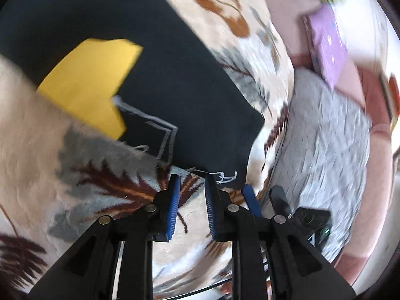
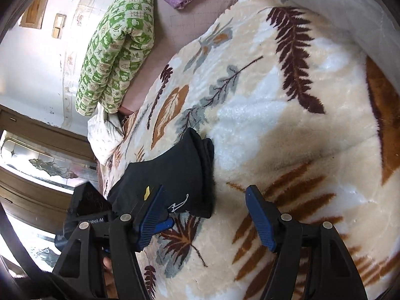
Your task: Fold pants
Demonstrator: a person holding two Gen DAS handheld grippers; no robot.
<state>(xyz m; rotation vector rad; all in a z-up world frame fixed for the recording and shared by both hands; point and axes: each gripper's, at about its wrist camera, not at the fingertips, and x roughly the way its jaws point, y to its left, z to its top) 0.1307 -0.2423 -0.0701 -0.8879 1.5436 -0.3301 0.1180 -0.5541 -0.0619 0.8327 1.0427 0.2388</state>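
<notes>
- Under everything, a leaf-patterned blanket (image 2: 287, 137) covers the bed.
- On that blanket lie the black pants (image 2: 172, 172), folded into a compact bundle with a yellow patch (image 1: 87, 82).
- Beside the pants, my right gripper (image 2: 205, 215) stands spread wide, holding nothing.
- At the pants' near edge, my left gripper (image 1: 191, 197) has jaws narrowly parted, empty.

dark pants folded on the blanket

the pants (image 2: 172, 175) are black, with a yellow patch (image 1: 87, 85) and white stitched lettering (image 1: 225, 176). they lie folded into a compact, layered bundle, flat on a leaf-patterned fleece blanket (image 2: 287, 125).
</notes>
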